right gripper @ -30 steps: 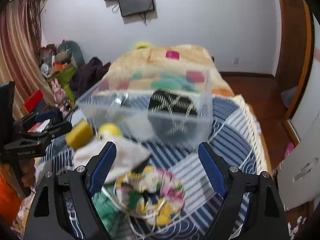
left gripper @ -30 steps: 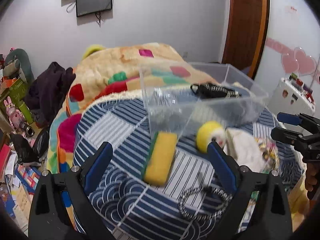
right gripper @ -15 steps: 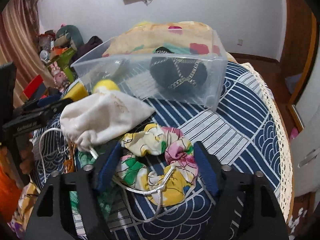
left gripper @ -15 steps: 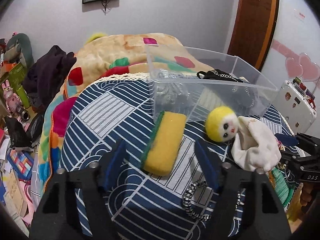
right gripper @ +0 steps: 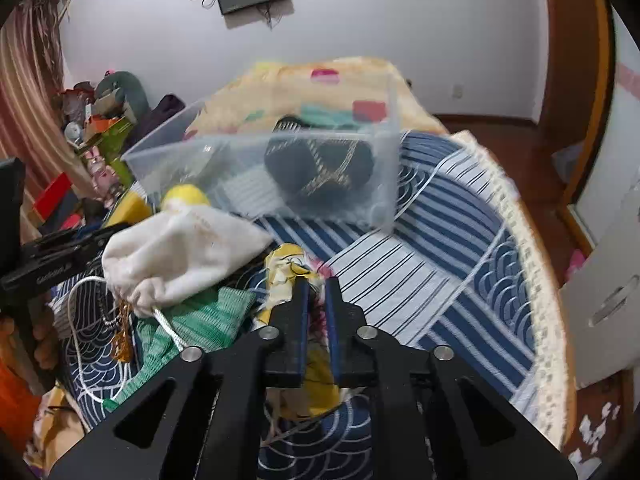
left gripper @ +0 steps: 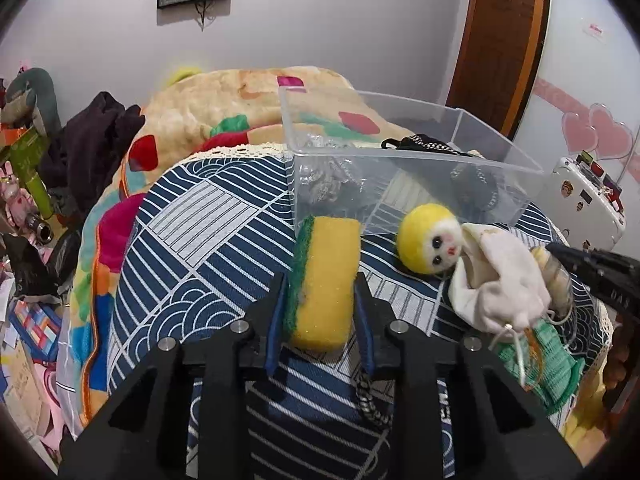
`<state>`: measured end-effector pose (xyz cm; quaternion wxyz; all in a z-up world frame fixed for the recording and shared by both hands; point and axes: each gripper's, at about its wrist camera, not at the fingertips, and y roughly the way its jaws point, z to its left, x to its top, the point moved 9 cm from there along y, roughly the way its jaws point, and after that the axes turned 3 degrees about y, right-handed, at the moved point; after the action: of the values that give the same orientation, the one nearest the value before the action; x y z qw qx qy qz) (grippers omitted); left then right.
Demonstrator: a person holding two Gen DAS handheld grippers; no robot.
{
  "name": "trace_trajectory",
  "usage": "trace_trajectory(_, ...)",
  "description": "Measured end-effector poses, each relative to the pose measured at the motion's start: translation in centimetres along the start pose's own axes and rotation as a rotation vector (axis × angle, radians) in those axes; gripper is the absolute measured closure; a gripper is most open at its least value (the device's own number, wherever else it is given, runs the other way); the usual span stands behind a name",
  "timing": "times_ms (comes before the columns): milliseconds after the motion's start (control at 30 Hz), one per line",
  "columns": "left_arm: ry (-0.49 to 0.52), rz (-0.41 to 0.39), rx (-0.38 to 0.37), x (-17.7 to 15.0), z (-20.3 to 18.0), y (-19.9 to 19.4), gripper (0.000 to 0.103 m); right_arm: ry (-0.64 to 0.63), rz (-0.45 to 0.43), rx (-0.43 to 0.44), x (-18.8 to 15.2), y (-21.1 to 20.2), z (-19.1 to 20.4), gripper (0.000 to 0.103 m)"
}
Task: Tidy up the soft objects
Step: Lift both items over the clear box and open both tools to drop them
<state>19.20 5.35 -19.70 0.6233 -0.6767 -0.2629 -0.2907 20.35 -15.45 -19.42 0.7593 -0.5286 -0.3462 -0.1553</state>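
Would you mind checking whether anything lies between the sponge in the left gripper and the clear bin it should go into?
Nothing visible does. The left gripper is shut on the sponge, whose far end almost touches the clear bin wall. Only that wall must be cleared; the yellow-headed doll lies off to the right.

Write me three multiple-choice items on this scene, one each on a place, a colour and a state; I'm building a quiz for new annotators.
1. Where does the yellow-headed doll lie?
A. inside the clear bin
B. on the striped cover outside the bin, against the white pouch
C. on the floor

2. What colour is the sponge's scouring side?
A. green
B. red
C. black

3. What is the left claw doing?
A. hanging open
B. shut on nothing
C. shut on the sponge

Answers: 1 B, it rests before the clear bin, touching the white pouch. 2 A, a green layer edges the yellow foam. 3 C, both fingers press the sponge's sides.
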Motion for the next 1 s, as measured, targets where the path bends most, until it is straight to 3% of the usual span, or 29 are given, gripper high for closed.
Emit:
trace_trajectory(200,0.031,-0.06,0.012,0.7,-0.7,-2.4,0.072,0.043,0.001,0.032,0.5,-0.8,-0.6,0.093)
trace_trajectory(333,0.049,-0.092,0.006,1.3,-1.5,-3.7,0.072,0.059,0.024,0.082,0.4,-0.6,-0.4,0.066)
trace_trajectory(367,0.052,-0.1,0.003,1.5,-1.6,-4.1,0.072,0.045,0.028,0.066,0.3,-0.4,-0.4,0.064)
trace_trajectory(500,0.053,-0.118,-0.008,2.0,-2.0,-4.7,0.072,-0.016,0.089,0.017,-1.1,1.5,0.0,0.065)
trace_trajectory(600,0.055,-0.128,-0.007,2.4,-2.1,-5.0,0.072,-0.062,0.061,-0.06,-1.5,2.0,-0.2,0.09)
trace_trajectory(633,0.054,-0.134,-0.004,2.6,-2.0,-5.2,0.072,-0.063,0.053,-0.058,-1.3,1.8,-0.2,0.092)
trace_trajectory(700,0.053,-0.144,-0.003,2.9,-1.8,-5.3,0.072,-0.038,0.032,-0.026,-0.9,1.1,-0.3,0.093)
trace_trajectory(1000,0.035,-0.208,0.003,6.1,-1.0,-5.9,0.072,-0.04,-0.152,-0.026,4.8,-3.7,-0.1,0.093)
